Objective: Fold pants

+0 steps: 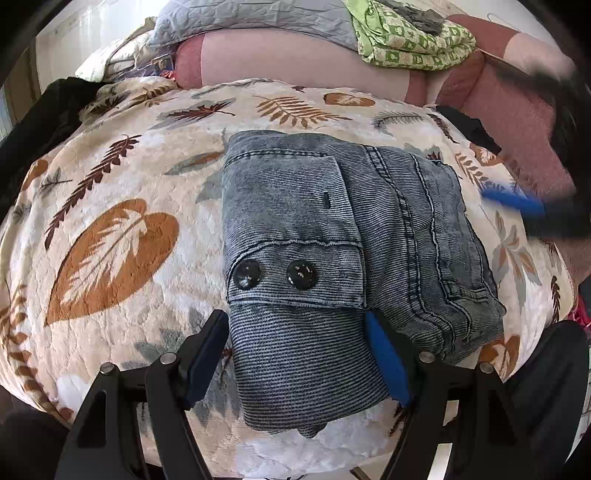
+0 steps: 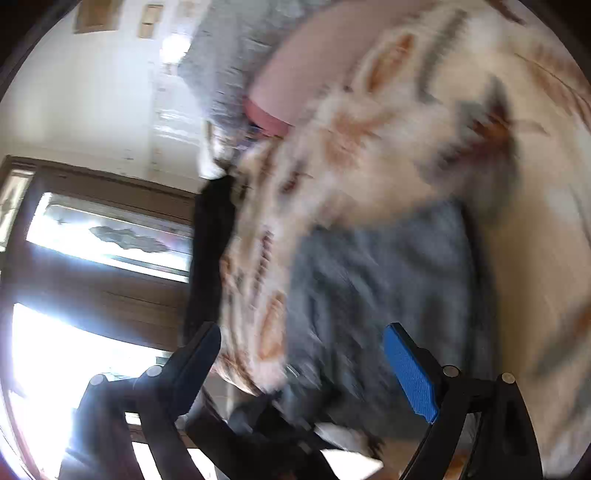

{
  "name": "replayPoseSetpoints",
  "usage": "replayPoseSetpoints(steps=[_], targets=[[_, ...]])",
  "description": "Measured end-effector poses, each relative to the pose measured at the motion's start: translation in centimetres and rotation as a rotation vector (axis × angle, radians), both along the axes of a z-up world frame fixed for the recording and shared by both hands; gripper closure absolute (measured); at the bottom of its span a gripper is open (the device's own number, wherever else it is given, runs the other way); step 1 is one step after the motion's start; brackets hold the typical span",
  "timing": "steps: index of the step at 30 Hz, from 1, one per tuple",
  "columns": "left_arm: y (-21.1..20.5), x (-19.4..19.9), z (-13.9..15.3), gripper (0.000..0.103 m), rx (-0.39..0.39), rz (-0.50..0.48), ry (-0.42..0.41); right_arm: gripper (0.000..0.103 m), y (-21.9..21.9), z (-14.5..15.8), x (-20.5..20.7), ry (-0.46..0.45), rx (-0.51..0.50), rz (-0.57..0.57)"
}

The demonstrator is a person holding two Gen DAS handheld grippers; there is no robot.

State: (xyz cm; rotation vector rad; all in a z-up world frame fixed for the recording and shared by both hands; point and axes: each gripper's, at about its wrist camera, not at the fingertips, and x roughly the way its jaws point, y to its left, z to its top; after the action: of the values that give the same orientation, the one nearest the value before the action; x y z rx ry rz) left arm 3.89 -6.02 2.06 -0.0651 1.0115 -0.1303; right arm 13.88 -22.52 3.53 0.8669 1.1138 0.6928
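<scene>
My left hand-held gripper (image 1: 295,354) hangs released over the folded grey-blue pants (image 1: 332,236), its blue pads (image 1: 386,363) straddling the nearest fold without pressing it, on a bed spread with a cream fleece blanket (image 1: 122,206) printed in brown and rust leaves. Beyond the pants lie a pink cushion (image 1: 280,62), a grey quilt (image 1: 240,18) and a green patterned cloth (image 1: 410,40). My right hand-held gripper (image 2: 303,350) is likewise released and empty, its view blurred, with the pants (image 2: 388,266) just ahead of it and a white wall (image 2: 81,92) and dark wood-framed window (image 2: 110,236) off to its left.
</scene>
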Motion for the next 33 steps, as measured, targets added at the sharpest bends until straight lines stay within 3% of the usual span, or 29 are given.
replayPoseSetpoints(steps=[3, 5, 6, 8, 10, 12, 14, 16, 18, 20, 24, 26, 27, 29, 30, 33], targets=[[0.0, -0.2, -0.3, 0.026, 0.003, -0.003, -0.004, 0.011, 1.7, -1.0, 3.9, 0.027, 0.077, 0.048], [0.0, 0.0, -0.3, 0.026, 0.000, -0.006, 0.001, 0.012, 2.8, -3.6, 6.0, 0.062, 0.009, 0.074], [0.0, 0.0, -0.3, 0.025, -0.006, -0.009, 0.002, 0.020, 2.5, -6.7, 7.0, 0.144, -0.002, 0.047], [-0.2, 0.2, -0.4, 0.025, -0.001, -0.007, 0.001, 0.031, 1.1, -8.5, 7.0, 0.203, 0.083, -0.025], [-0.2, 0.2, -0.4, 0.025, -0.003, -0.016, 0.002, 0.030, 1.3, -6.8, 6.2, 0.173, 0.040, -0.014], [-0.1, 0.3, -0.6, 0.024, -0.012, -0.017, 0.003, 0.021, 2.1, -4.3, 5.0, 0.108, -0.031, 0.031], [0.0, 0.4, -0.7, 0.023, -0.020, -0.019, 0.006, 0.019, 1.9, -3.2, 3.7, 0.049, -0.040, 0.036], [0.0, 0.5, -0.8, 0.020, -0.020, -0.018, 0.006, 0.017, 1.6, -5.8, 3.2, 0.099, -0.183, 0.016], [-0.1, 0.6, -0.8, 0.020, -0.016, -0.018, 0.017, 0.018, 0.6, -7.4, 2.8, 0.117, -0.111, -0.004], [-0.1, 0.4, -0.2, 0.020, -0.010, -0.018, 0.006, 0.018, -0.2, -6.1, 2.2, 0.124, -0.085, -0.011], [0.7, -0.4, 2.1, 0.021, -0.040, -0.008, -0.060, 0.017, 0.1, -2.7, -0.2, 0.027, -0.052, 0.028], [1.3, -1.0, 3.0, 0.021, -0.051, 0.019, -0.114, 0.014, 0.7, -3.3, -1.3, 0.018, -0.085, 0.059], [1.7, -1.1, 3.1, 0.021, -0.050, 0.035, -0.132, 0.013, 1.1, -5.2, -1.6, 0.058, -0.171, 0.076], [1.8, -0.4, 2.0, 0.021, -0.021, 0.056, -0.086, 0.014, 0.7, -6.9, -1.6, 0.074, -0.108, 0.041], [1.7, 0.2, 0.7, 0.020, -0.015, 0.045, -0.028, 0.014, 0.3, -6.5, -1.7, 0.080, -0.075, 0.024], [2.2, 0.4, 0.3, 0.017, -0.051, 0.063, -0.020, 0.013, -0.1, -4.4, -2.3, 0.066, -0.084, 0.022]])
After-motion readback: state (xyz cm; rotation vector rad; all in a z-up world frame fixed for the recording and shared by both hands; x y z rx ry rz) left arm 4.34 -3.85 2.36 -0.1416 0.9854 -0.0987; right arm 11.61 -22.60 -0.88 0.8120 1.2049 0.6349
